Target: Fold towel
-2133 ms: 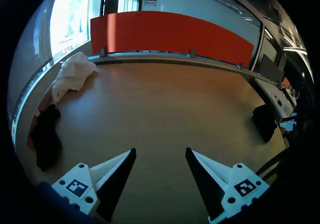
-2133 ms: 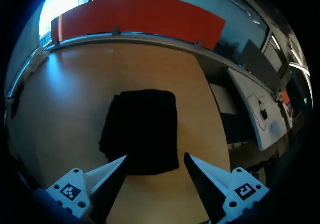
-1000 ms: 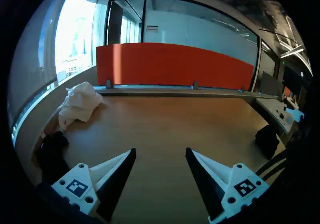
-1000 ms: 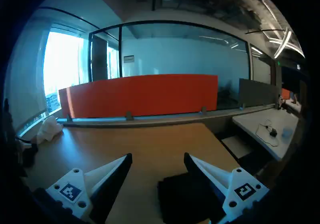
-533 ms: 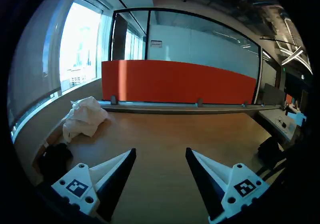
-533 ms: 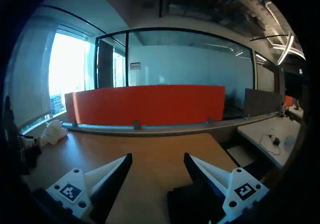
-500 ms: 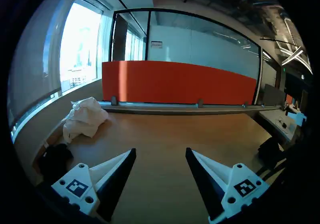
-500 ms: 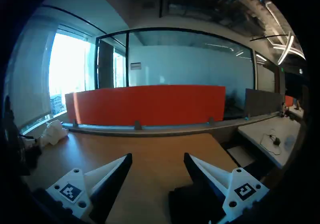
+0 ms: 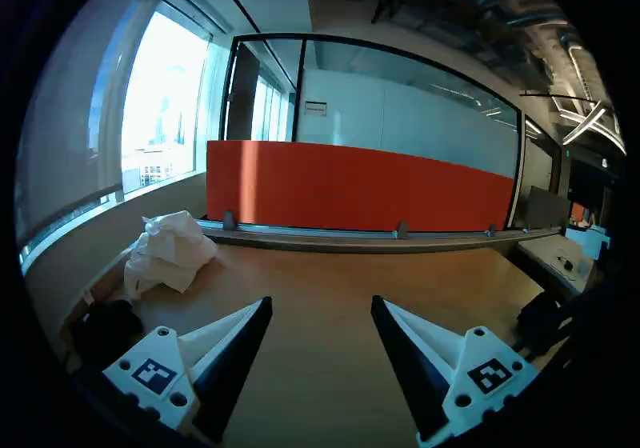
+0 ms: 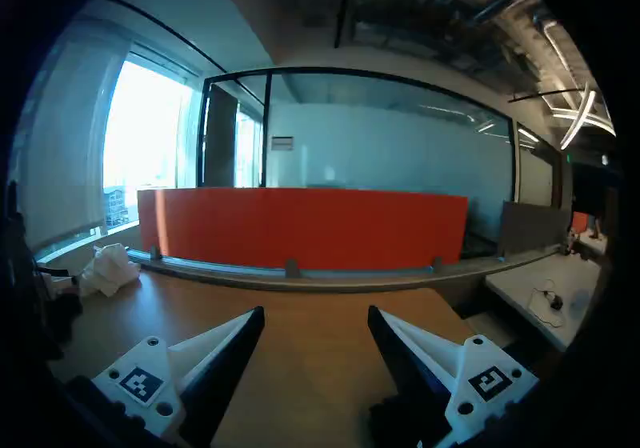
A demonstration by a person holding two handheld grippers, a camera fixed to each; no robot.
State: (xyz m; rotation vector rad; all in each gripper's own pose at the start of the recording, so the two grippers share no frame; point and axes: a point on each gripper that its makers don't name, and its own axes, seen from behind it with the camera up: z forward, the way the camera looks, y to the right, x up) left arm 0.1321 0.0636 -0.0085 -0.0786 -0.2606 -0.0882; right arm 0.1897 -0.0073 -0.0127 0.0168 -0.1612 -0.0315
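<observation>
A crumpled white towel lies at the far left of the wooden table, and it shows small at the left in the right gripper view. A folded black towel peeks in at the bottom of the right gripper view, under the right fingertip. Another dark cloth lies near the table's left edge, and a black bundle sits at the right edge. My left gripper is open over bare wood. My right gripper is open too, with nothing between its fingers.
An orange divider panel runs along the table's far edge on a grey rail. Bright windows stand at the left and a glass wall behind. A neighbouring white desk lies to the right.
Both grippers have tilted upward, so the table sinks lower in each view. The black towel has slid almost out of the bottom of the right gripper view. Both jaws stay open.
</observation>
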